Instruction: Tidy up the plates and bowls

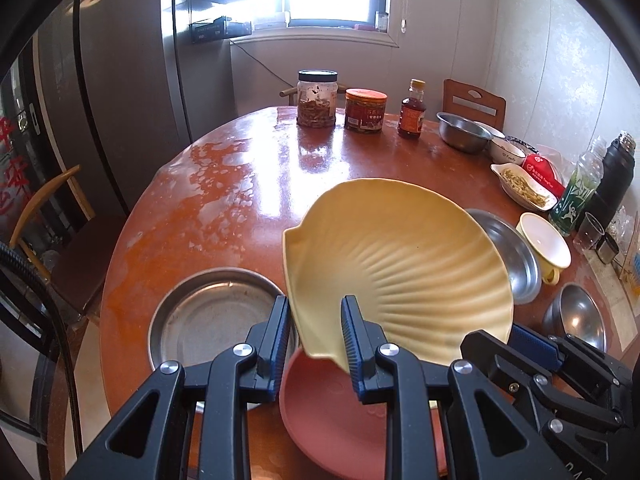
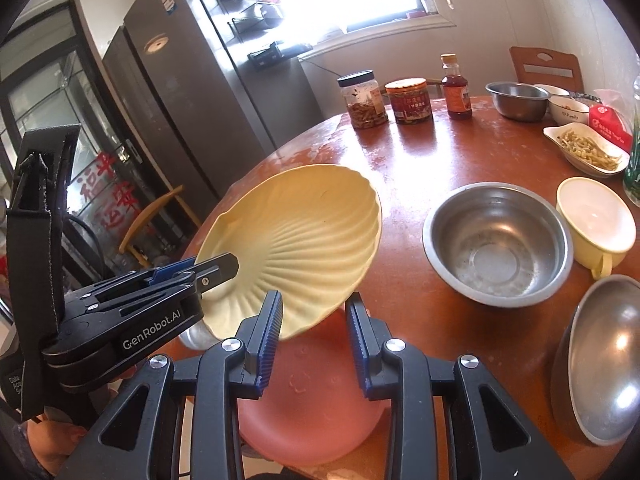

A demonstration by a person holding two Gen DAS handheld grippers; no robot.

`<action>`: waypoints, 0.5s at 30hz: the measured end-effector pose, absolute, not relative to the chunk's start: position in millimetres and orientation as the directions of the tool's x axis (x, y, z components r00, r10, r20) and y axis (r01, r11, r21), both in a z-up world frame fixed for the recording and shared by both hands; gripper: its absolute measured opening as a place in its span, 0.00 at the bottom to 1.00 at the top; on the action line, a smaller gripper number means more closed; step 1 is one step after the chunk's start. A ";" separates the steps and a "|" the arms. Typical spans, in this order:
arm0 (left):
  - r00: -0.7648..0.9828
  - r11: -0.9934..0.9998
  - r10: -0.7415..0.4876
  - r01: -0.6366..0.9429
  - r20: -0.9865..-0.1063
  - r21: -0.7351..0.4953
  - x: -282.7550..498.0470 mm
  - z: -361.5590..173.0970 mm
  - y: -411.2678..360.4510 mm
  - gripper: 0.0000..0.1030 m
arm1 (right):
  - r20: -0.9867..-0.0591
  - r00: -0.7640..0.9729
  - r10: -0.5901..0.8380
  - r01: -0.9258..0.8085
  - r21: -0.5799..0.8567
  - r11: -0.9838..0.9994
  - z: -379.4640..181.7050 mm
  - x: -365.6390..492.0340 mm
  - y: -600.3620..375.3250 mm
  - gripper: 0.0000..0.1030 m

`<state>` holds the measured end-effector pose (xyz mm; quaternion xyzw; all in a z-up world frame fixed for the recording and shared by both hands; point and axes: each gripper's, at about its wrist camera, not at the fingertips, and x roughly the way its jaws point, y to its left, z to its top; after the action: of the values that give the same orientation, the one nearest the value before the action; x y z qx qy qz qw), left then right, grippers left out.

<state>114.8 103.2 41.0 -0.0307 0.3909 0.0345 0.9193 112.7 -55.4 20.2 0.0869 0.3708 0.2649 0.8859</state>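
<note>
A yellow shell-shaped plate [image 1: 396,264] is tilted in the air above a pink plate [image 1: 332,412] on the round table. My left gripper [image 1: 316,340] is shut on the yellow plate's near rim; the right wrist view shows it clamped on the yellow plate [image 2: 296,240] from the left. My right gripper [image 2: 314,338] is open and empty just below that plate's lower edge, above the pink plate [image 2: 308,408]. A flat steel plate [image 1: 216,320] lies to the left. A steel bowl [image 2: 498,240], a cream cup [image 2: 596,220] and another steel bowl [image 2: 600,360] stand to the right.
At the table's [image 1: 224,216] far edge stand jars [image 1: 317,98], a red tin [image 1: 365,111], a sauce bottle [image 1: 412,110] and a steel bowl [image 1: 464,132]. Small dishes [image 1: 520,186], bottles and a flask [image 1: 612,176] crowd the right edge. A fridge and chairs stand to the left.
</note>
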 end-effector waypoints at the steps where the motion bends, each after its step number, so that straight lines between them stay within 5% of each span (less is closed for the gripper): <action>1: 0.693 0.995 0.042 -0.091 -0.720 -0.030 110.9 39.8 102.0 0.26 | -0.610 0.584 0.535 -0.407 0.350 0.844 19.8 109.1 -56.7 0.33; 15: 0.663 0.988 0.076 -0.151 -0.745 -0.033 73.1 6.2 92.7 0.26 | -0.650 0.519 0.555 -0.468 0.327 0.821 -6.4 86.6 -62.5 0.34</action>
<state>73.1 92.7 6.2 -0.0459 0.4058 0.0623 0.9107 86.6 -62.5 -6.4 0.0555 0.3923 0.2943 0.8697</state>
